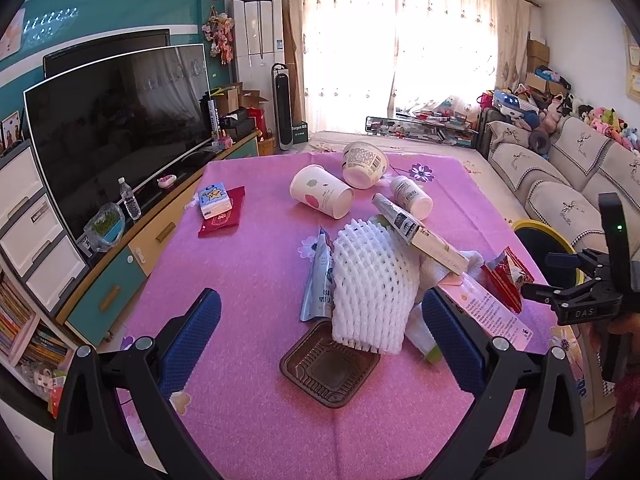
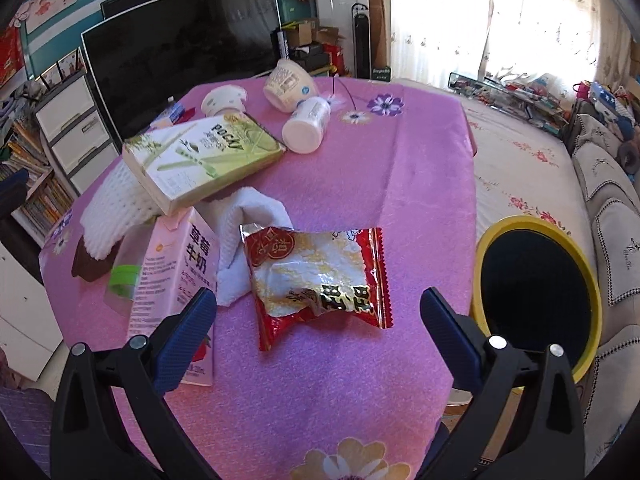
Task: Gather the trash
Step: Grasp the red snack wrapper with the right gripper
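Right claw (image 2: pixel 316 312) spread empty over red snack wrapper (image 2: pixel 318 284), left claw (image 1: pixel 320 320) open, brown tray (image 1: pixel 330 368) half hidden under foam net (image 1: pixel 372 292)

My right tool (image 2: pixel 318 320) hangs with its jaws spread wide over the pink-clothed worktop (image 2: pixel 420 184), gripping nothing. Between the blue pads (image 2: pixel 188 324) lies a crumpled red and white snack wrapper (image 2: pixel 316 280). The left pad overlaps a pink milk carton (image 2: pixel 176 264) lying flat. Behind the wrapper sits a white cloth (image 2: pixel 248 232), with a green Pocky box (image 2: pixel 204 156) tilted above it. A yellow-rimmed bin (image 2: pixel 536 284) stands just beside the worktop's right edge.
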The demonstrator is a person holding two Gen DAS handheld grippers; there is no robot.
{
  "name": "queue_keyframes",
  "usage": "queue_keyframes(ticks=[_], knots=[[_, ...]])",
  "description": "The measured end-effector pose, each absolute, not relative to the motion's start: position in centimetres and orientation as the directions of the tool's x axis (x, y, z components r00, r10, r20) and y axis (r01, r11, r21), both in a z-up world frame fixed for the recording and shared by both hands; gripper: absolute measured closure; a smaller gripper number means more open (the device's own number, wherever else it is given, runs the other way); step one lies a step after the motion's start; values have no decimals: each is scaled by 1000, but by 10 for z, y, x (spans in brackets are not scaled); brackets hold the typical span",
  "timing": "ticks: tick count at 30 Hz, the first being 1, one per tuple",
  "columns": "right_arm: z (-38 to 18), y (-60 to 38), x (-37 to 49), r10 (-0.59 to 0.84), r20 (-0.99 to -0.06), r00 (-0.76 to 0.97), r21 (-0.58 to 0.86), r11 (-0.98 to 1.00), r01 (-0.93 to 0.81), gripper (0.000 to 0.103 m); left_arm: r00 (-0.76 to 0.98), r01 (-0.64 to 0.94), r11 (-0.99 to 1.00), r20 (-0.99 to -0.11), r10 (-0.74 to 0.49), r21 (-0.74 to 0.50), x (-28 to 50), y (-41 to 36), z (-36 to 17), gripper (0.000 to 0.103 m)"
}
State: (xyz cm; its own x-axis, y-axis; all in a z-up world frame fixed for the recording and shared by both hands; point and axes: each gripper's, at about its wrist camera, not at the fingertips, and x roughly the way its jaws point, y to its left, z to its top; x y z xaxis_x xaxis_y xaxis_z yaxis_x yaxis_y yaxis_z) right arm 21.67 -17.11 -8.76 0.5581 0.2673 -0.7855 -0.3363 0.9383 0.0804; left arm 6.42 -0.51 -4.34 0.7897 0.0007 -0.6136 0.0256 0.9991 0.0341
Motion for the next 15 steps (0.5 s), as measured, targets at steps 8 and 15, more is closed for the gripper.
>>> queue_keyframes(ticks=[8, 15], knots=[[-111, -166, 249, 302, -834, 461, 125, 918, -376, 6, 780, 37, 999, -626, -8, 32, 78, -13, -46, 4], [-110, -157, 252, 286, -836, 467, 90, 913, -398, 35, 774, 46, 998, -634, -13, 36, 84, -18, -49, 4]])
